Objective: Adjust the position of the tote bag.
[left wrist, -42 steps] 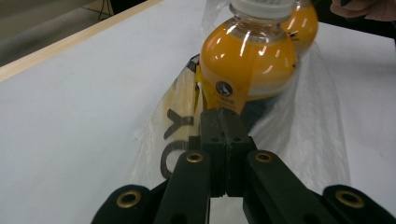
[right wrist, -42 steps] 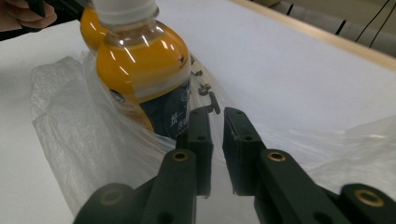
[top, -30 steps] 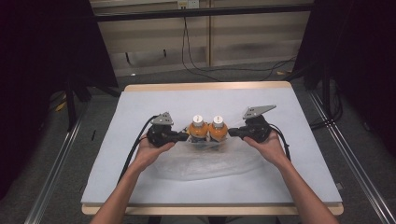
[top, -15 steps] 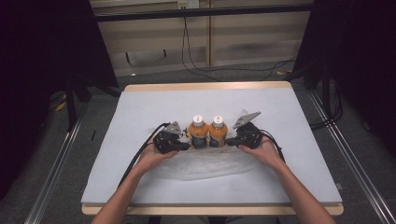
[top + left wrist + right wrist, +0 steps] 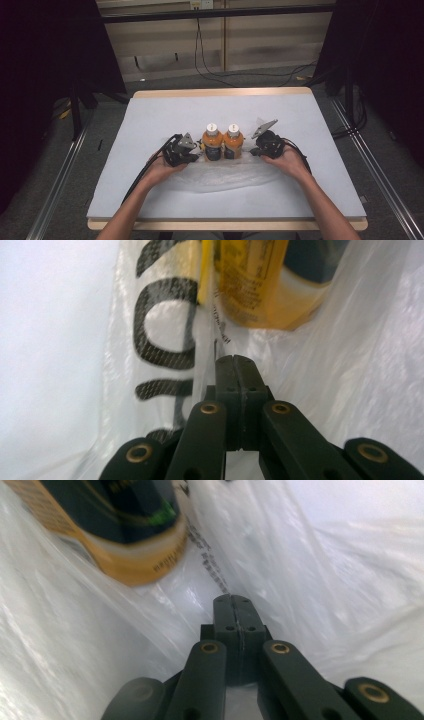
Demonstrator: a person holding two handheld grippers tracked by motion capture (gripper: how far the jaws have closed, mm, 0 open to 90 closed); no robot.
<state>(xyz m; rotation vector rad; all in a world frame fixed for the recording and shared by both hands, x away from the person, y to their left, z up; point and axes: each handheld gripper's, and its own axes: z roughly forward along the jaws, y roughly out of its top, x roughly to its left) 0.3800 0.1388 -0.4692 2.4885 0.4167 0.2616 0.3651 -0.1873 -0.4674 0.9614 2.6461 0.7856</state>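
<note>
**At the bag's edges, both grippers clamped**

On either side of the two orange bottles [image 5: 222, 142], the left gripper [image 5: 235, 362] and right gripper [image 5: 234, 602] have jaws pressed together on the clear plastic bag [image 5: 225, 172]. The bottles stand upright, touching, on the bag at the middle of the white table [image 5: 150, 115].

Surface [image 5: 150, 120]: white sheet over wood-edged top. Clear plastic bag [image 5: 225, 172] lies flat mid-surface; two orange bottles [image 5: 223, 142] stand upright (side by side) at bag's far edge.
</note>
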